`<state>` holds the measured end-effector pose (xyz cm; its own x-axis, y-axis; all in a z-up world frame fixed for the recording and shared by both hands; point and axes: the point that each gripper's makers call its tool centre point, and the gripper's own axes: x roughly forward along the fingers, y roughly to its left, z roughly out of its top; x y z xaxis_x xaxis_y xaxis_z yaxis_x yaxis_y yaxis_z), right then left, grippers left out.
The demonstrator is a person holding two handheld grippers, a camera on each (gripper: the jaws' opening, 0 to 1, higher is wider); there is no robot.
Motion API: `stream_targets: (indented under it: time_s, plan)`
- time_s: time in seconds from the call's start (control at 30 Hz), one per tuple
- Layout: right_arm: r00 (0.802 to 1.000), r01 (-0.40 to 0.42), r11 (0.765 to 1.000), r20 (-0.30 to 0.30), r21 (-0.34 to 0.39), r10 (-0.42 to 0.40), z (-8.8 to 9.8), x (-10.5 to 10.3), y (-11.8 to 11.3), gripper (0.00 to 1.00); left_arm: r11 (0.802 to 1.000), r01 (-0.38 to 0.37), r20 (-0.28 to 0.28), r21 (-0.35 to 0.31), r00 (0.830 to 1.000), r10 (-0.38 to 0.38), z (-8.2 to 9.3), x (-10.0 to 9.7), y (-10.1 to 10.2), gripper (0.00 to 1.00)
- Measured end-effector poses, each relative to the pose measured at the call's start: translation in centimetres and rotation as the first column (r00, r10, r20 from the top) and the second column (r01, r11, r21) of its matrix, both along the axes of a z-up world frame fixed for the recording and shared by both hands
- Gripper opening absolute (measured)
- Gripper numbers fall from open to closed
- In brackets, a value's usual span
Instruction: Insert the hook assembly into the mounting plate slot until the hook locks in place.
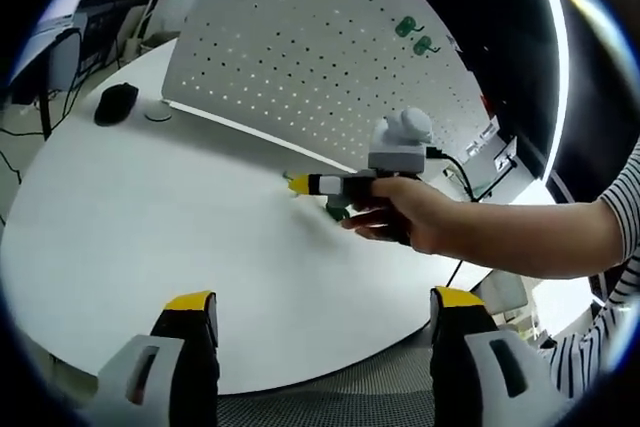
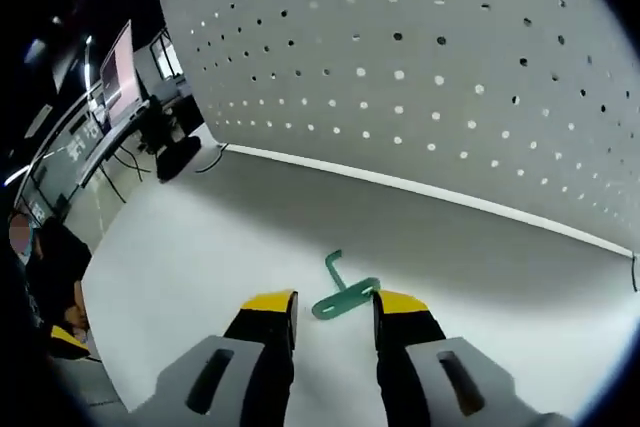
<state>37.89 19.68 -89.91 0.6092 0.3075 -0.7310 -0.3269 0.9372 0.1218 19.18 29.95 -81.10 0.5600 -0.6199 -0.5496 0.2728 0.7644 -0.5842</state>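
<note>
In the left gripper view we see the left hand-held gripper [image 1: 318, 319] at the bottom of the frame, its two yellow-tipped jaws standing wide apart with nothing between them, above the near edge of the white bench [image 1: 150, 227]. Beyond it, a hand [image 1: 405, 215] holds the right hand-held gripper [image 1: 318, 185] low over the bench, pointing toward the white perforated mounting plate [image 1: 300, 47], which leans up from the bench's far side. Two green hooks [image 1: 414, 35] already hang high on that plate (side by side, near its upper right). A dark computer mouse [image 1: 115, 102] lies on the bench beyond the plate's left end.

In the right gripper view we see the right hand-held gripper [image 2: 335, 305] with its jaws apart and the green hook assembly [image 2: 343, 295] lying flat on the bench [image 2: 200, 247] just ahead of the jaw tips, roughly between them; we cannot tell whether either tip touches it. Its bent arm points toward the mounting plate [image 2: 420, 77], which rises well behind it. Desks with a monitor [image 2: 120, 72] stand at far left.
</note>
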Motion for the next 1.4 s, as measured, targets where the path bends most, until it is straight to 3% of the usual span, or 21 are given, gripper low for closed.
stream_targets:
  time_s: [0.23, 0.5, 1.1, 1.4]
  plan:
    - [0.999, -0.035, 0.998, 0.018, -0.05, 0.036, -0.3, -0.1, -0.5, 0.11, 1.0, -0.009, -0.002, 0.001, 1.0, 0.009, 0.0, 0.2, 0.2, 0.89]
    - [0.998, -0.044, 0.996, 0.041, -0.082, 0.047, -0.3, 0.1, -1.1, 0.04, 1.0, -0.013, -0.008, 0.002, 1.0, 0.013, -0.1, 0.1, 0.2, 0.88]
    - [0.995, -0.061, 0.994, 0.069, -0.088, 0.067, -0.4, 0.5, -1.3, 0.0, 1.0, -0.02, -0.017, 0.007, 1.0, 0.02, -0.2, 0.3, 0.4, 0.87]
    - [0.995, -0.056, 0.996, 0.075, -0.067, 0.061, 0.4, 0.2, -1.4, 0.0, 1.0, -0.016, 0.012, 0.025, 1.0, 0.016, 0.7, 1.1, 0.3, 0.9]
